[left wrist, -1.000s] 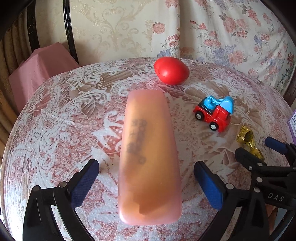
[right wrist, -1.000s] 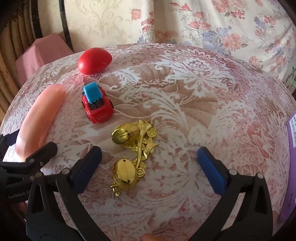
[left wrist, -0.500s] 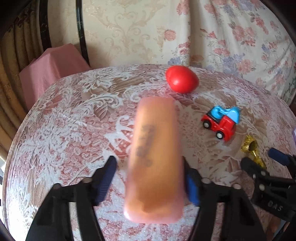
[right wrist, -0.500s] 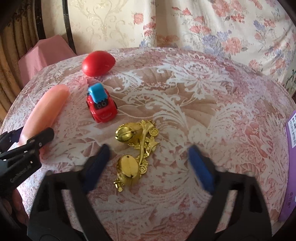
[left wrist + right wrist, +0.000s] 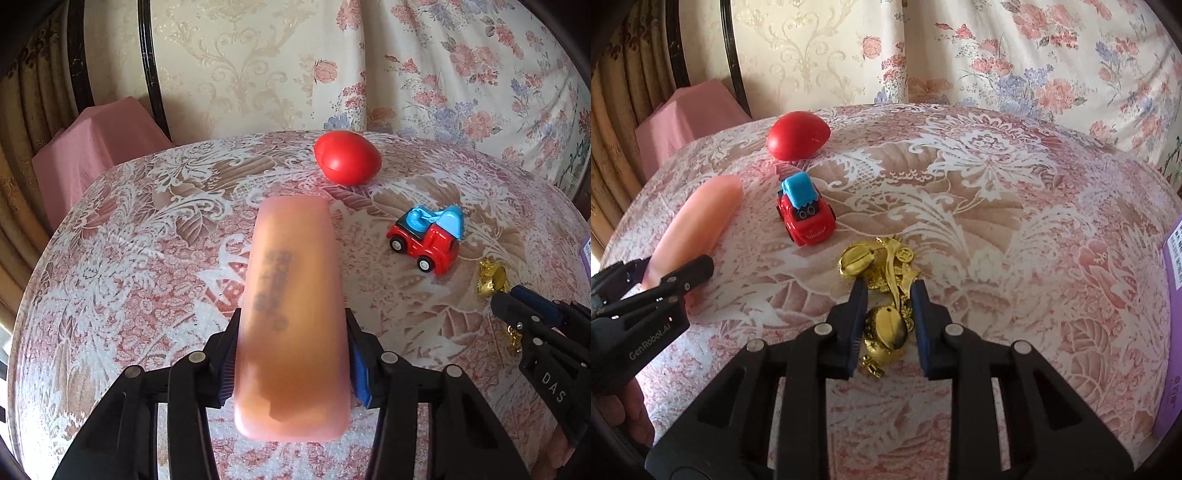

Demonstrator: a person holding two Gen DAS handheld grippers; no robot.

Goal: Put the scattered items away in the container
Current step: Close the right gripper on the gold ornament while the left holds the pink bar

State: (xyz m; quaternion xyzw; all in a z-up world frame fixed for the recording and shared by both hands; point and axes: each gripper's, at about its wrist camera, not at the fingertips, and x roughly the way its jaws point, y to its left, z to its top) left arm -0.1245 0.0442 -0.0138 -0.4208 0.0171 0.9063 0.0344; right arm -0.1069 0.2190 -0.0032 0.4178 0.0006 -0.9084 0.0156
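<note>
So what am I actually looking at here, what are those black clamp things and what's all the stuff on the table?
There is no robot. A person holds a hand-operated gripper in each hand, and each one carries a wide-angle camera looking along its two fingers, which bends the picture at the edges.

The left camera shows the left gripper. Its jaws are closing, and both blue pads already press on a long peach-coloured block.

The right camera shows the right gripper, shut on a gold ornament with bells and coins.

Both things lie on a table with a floral cloth. A red egg-shaped toy and a red and blue toy car lie loose on it. A purple thing shows at the right edge; I cannot tell what it is.
</note>
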